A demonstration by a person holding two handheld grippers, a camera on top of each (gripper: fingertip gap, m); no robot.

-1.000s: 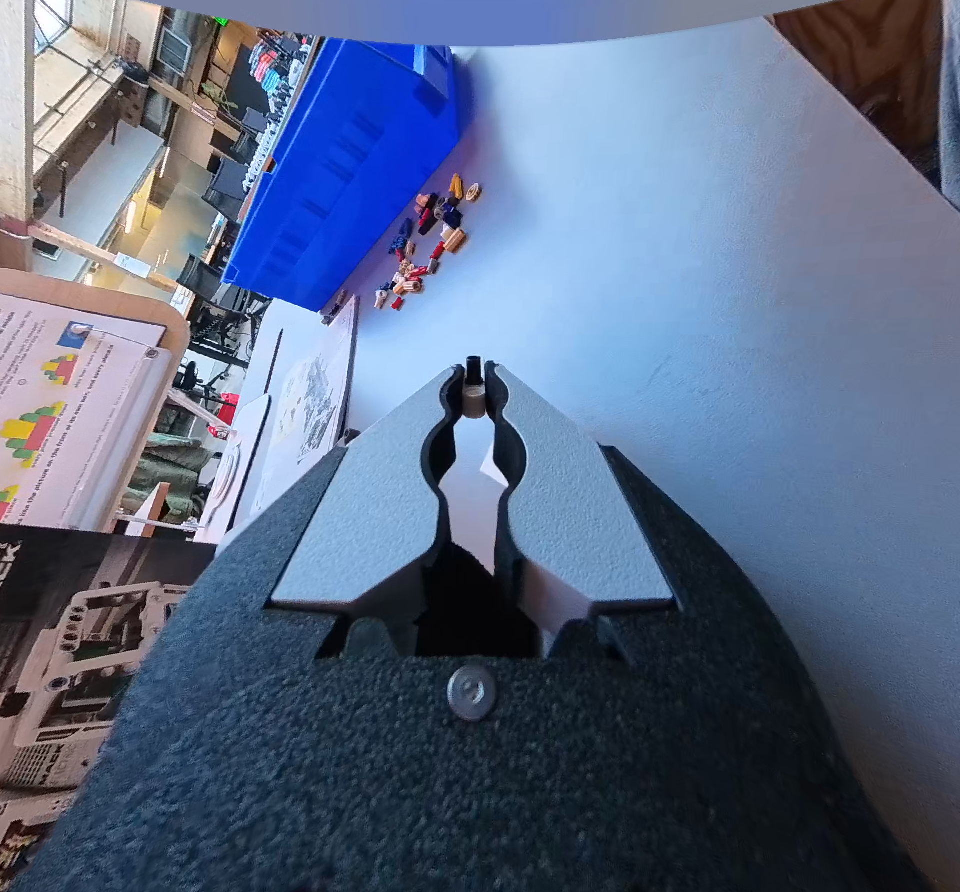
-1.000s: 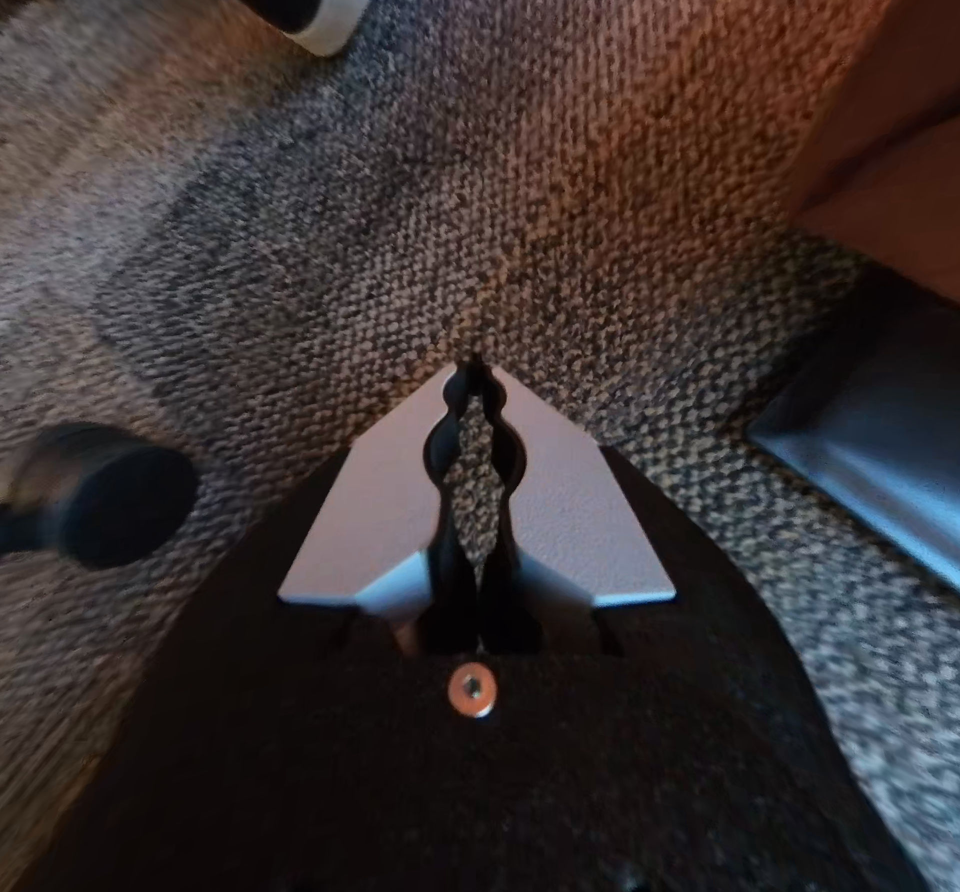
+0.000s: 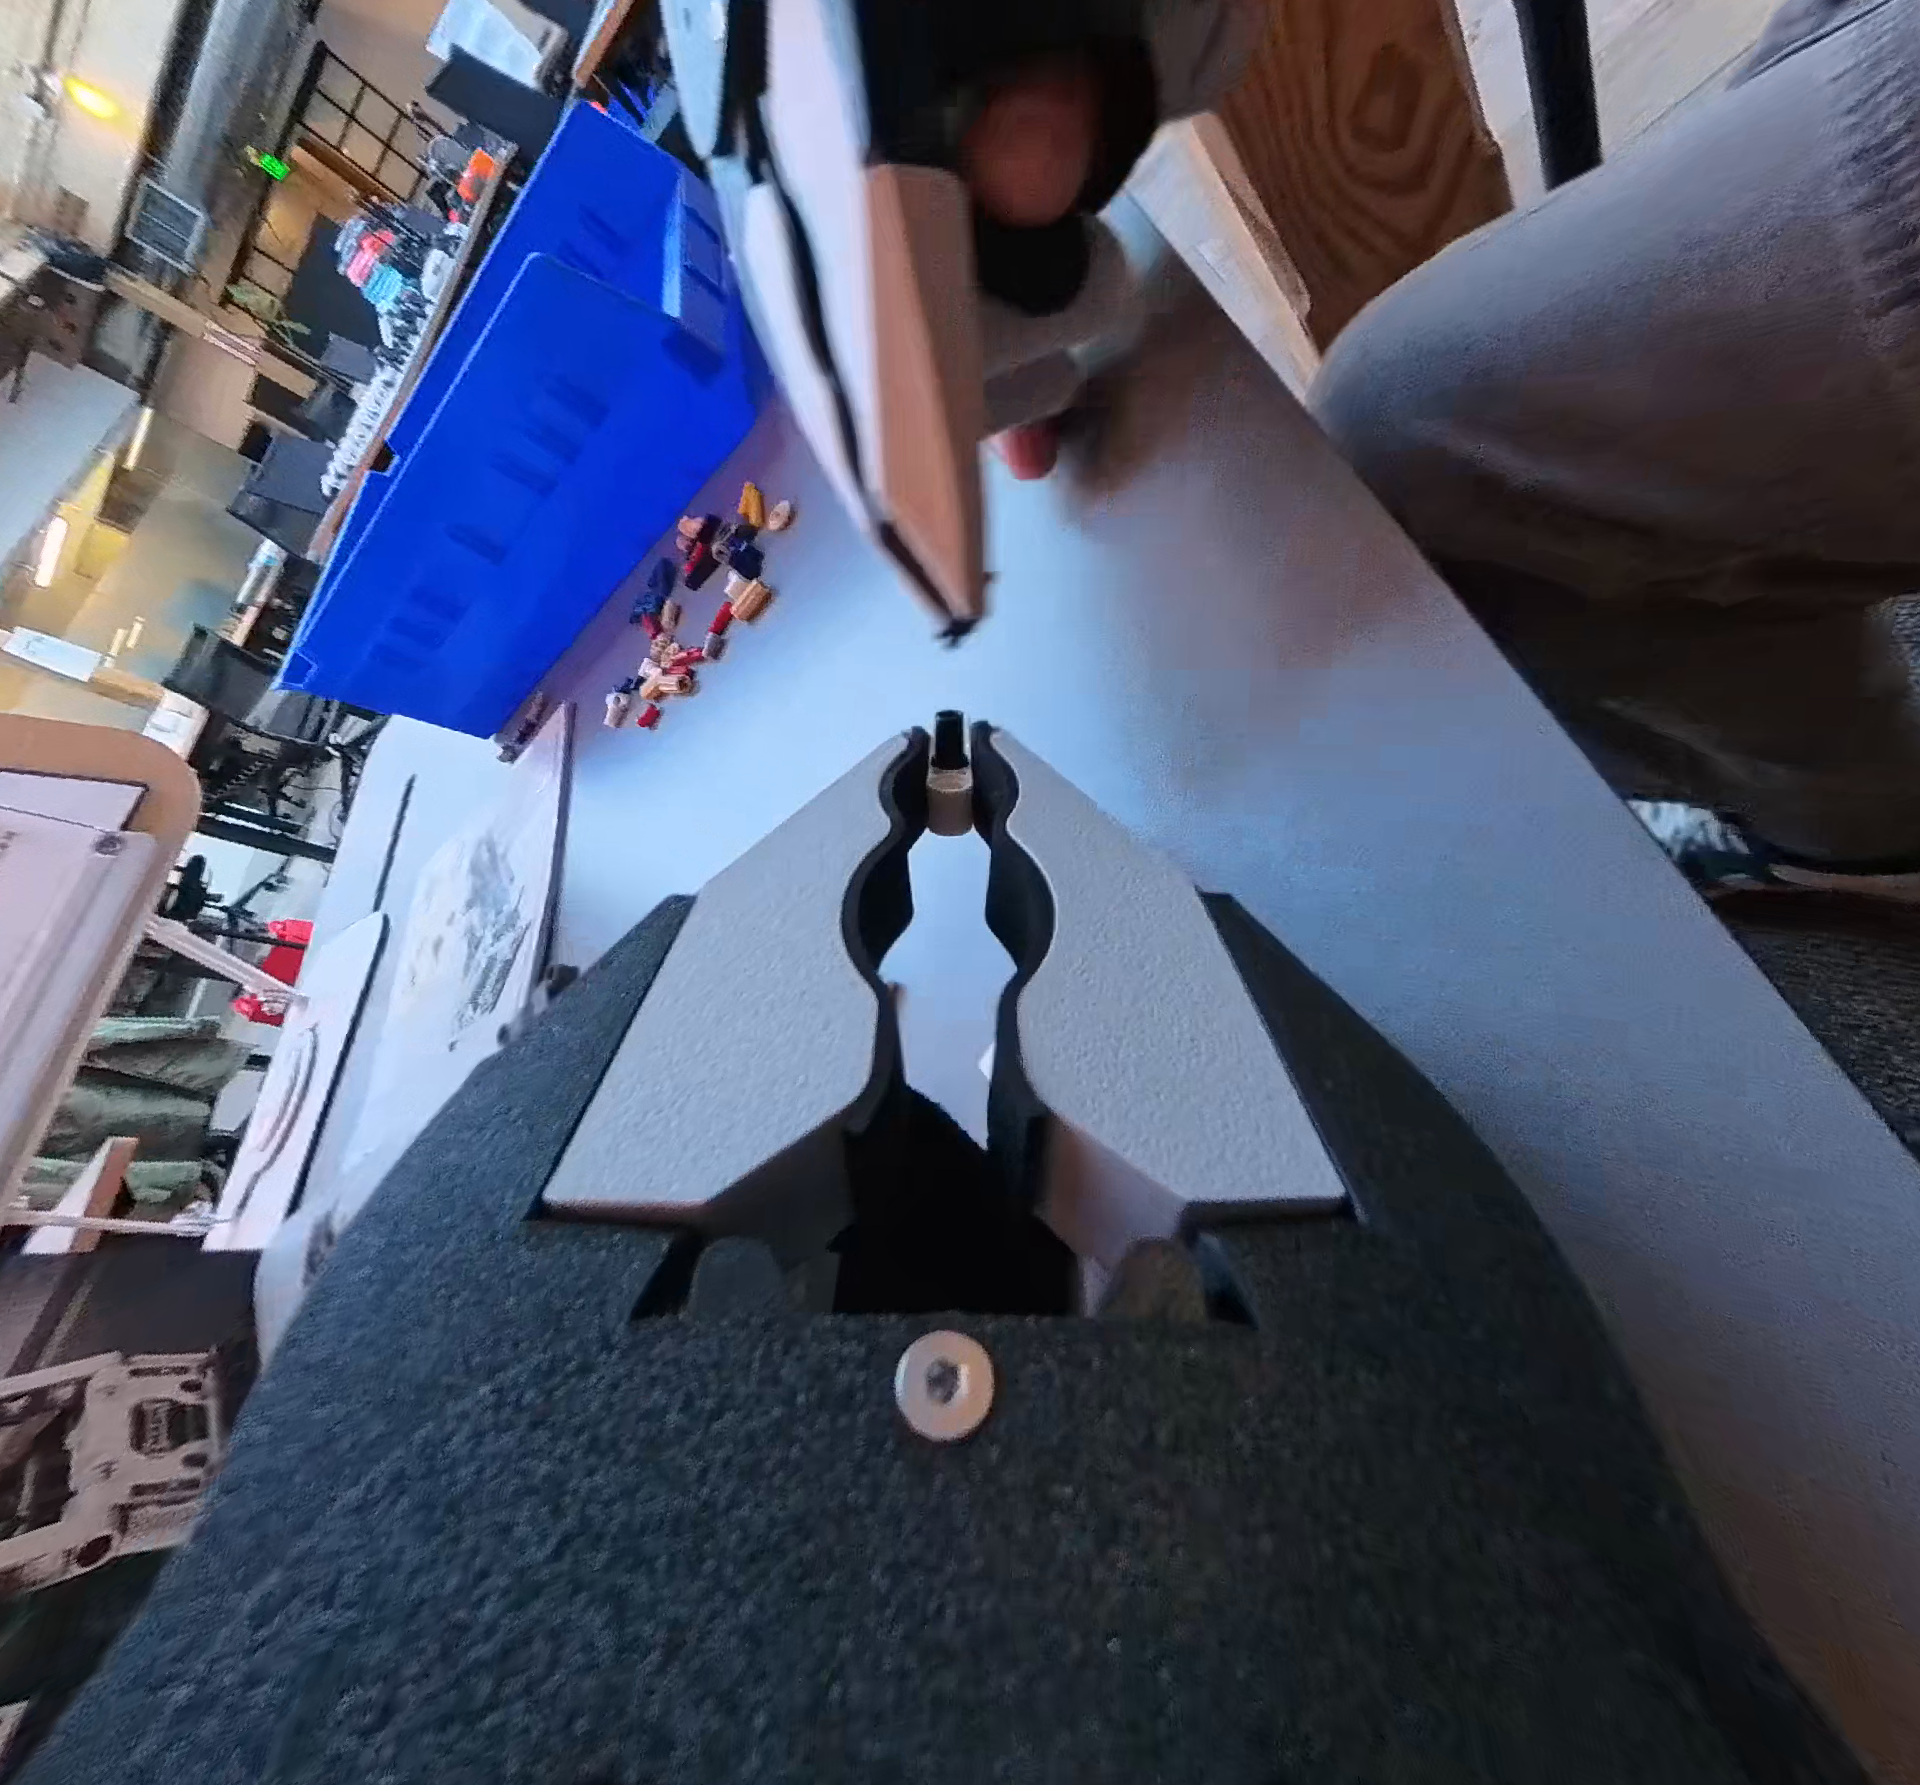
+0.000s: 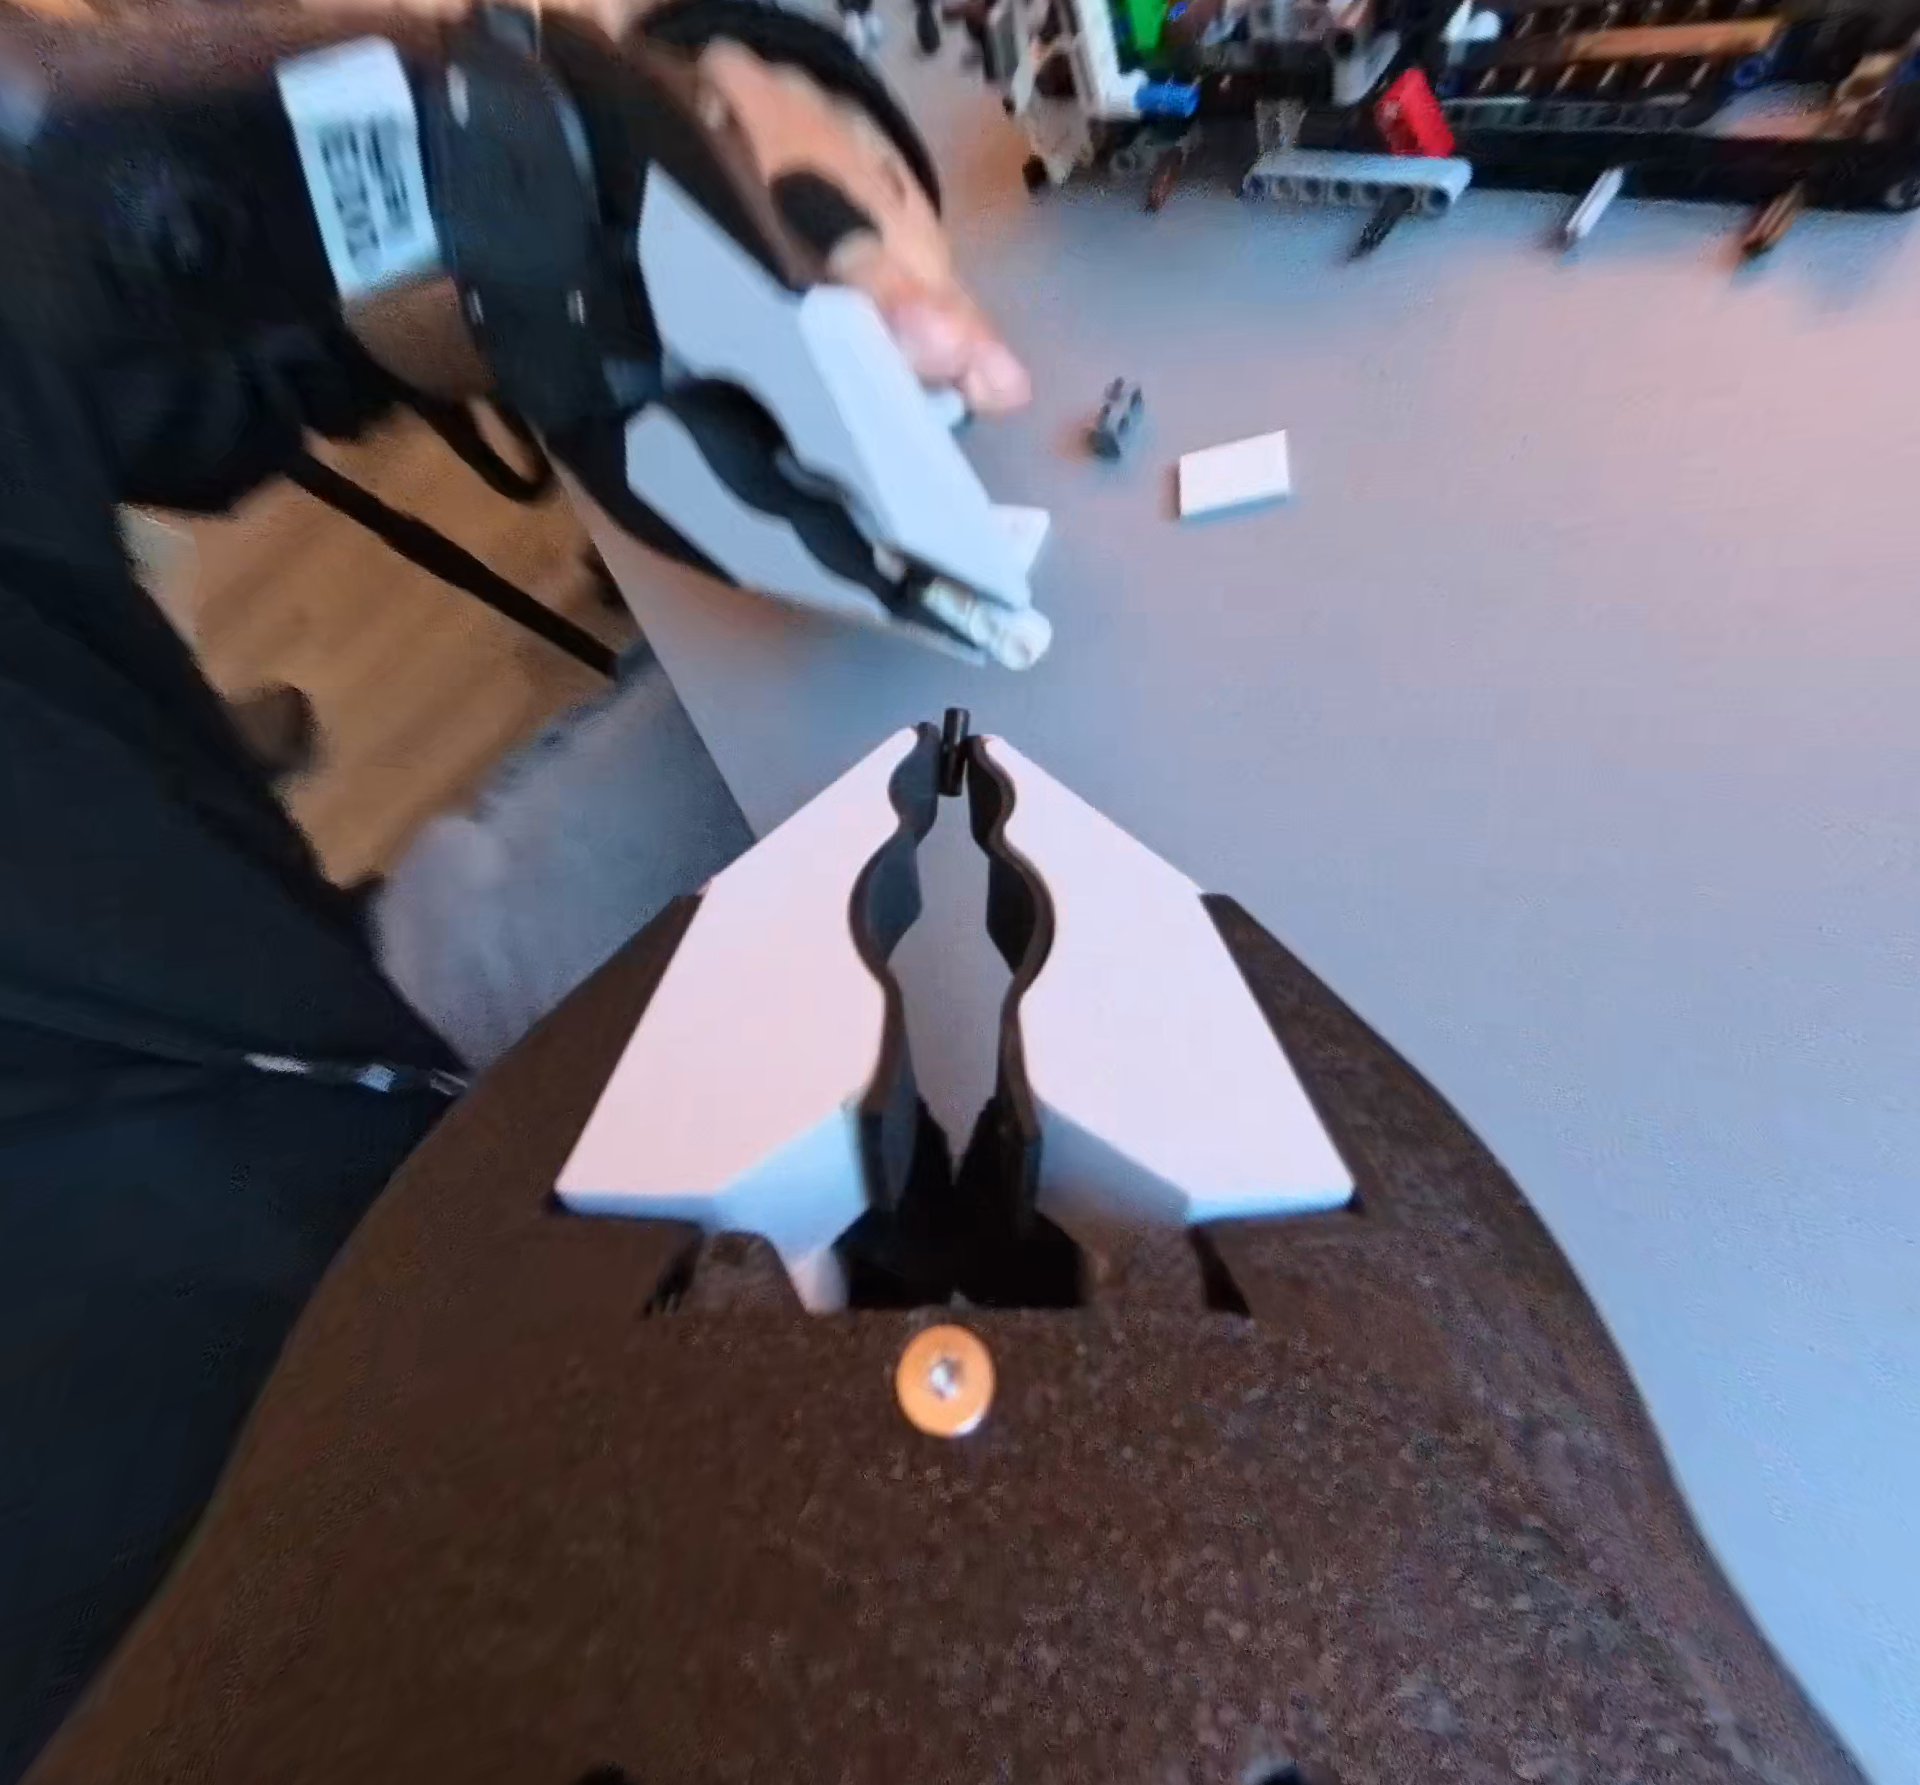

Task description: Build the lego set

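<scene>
My left gripper [image 3: 948,748] is shut on a small tan bush with a black pin [image 3: 948,779] through it, held above the white table [image 3: 1299,800]. My right gripper [image 4: 951,748] is shut on a small black pin [image 4: 952,756]. In the left wrist view the right gripper [image 3: 951,608] hangs just above and ahead of my left tips. In the right wrist view the left gripper [image 4: 997,629], blurred, is just ahead and to the left, with the pale piece at its tip. A partly built Lego model [image 4: 1195,21] stands at the far edge.
A blue bin [image 3: 540,468] and a pile of small coloured pieces [image 3: 696,613] lie ahead on the left. A grey connector [image 4: 1117,416], a white tile [image 4: 1234,476] and a grey beam [image 4: 1351,177] lie on the table. The person's leg [image 3: 1610,405] is at the right, instruction sheets [image 3: 468,914] at the left. Both grippers' tips are close together, under 4 cm apart.
The right gripper has come up from over the carpet to the table, now holding a black pin close to my left gripper. The left gripper still holds its piece.
</scene>
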